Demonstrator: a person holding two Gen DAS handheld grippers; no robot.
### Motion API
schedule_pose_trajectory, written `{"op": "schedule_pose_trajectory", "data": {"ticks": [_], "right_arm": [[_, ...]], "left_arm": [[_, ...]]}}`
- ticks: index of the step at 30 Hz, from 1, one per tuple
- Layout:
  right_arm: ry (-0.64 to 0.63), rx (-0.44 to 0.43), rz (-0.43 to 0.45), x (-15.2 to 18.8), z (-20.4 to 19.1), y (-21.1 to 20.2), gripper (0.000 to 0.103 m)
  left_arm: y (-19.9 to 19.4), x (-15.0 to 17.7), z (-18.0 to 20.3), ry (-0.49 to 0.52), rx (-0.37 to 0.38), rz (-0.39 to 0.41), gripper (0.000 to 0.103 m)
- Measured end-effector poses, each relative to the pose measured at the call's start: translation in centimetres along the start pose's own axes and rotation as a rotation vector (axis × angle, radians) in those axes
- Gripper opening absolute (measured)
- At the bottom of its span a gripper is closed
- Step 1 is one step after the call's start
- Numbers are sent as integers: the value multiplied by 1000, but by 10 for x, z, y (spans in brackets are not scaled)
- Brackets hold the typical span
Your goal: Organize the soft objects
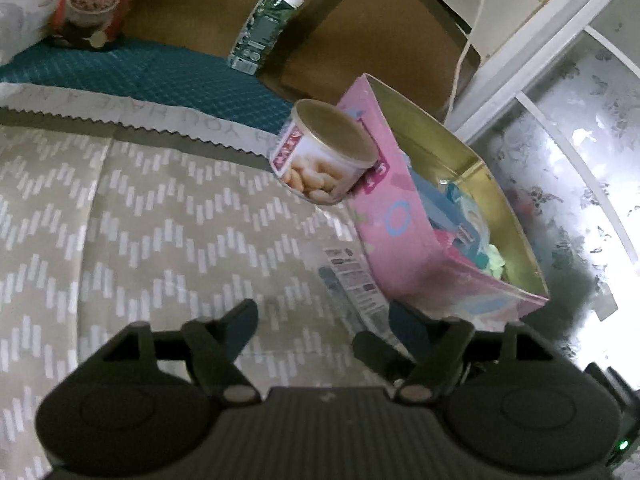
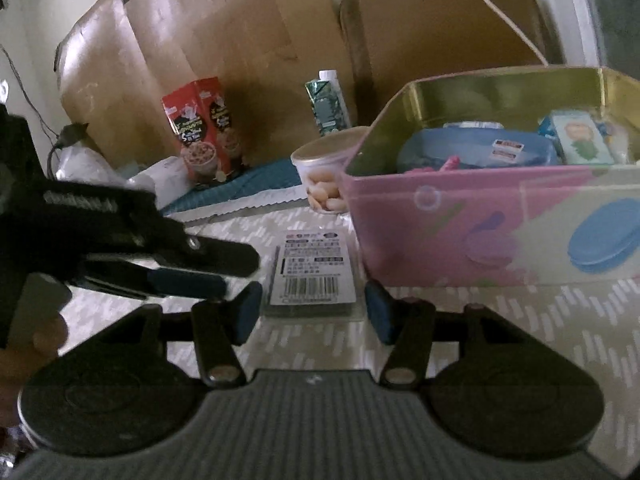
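Covering the bed, chevron-patterned cloth (image 1: 160, 208); cardboard (image 2: 208, 40) behind.

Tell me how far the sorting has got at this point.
Partly done: the pink box already holds several packets. In hand: the right gripper is open around a flat labelled packet lying on the cloth, not yet gripped. The left gripper is open and empty. That packet is left to box.
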State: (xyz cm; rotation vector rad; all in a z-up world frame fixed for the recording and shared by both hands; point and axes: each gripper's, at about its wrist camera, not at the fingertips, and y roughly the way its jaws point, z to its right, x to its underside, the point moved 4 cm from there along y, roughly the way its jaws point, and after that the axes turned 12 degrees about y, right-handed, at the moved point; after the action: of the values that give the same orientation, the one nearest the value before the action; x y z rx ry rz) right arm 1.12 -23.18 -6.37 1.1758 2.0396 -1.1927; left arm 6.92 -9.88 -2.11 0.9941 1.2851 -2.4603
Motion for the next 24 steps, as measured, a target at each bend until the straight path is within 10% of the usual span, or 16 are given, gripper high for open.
{"op": "schedule_pose_trajectory", "data": {"ticks": [5, 8, 11, 24], "right_arm": [[55, -20, -3, -3, 7, 4, 59], [109, -57, -13, -5, 17, 1, 59], [99, -51, -4, -3, 15, -2, 59], [-154, -43, 1, 16, -22, -3, 59]], "left_arm": [[19, -9, 14, 20, 45, -18, 71], [38, -12, 20, 18, 59, -43, 36], [45, -11, 21, 11, 57, -46, 22], [4, 0, 16, -17, 155, 2, 14]]}}
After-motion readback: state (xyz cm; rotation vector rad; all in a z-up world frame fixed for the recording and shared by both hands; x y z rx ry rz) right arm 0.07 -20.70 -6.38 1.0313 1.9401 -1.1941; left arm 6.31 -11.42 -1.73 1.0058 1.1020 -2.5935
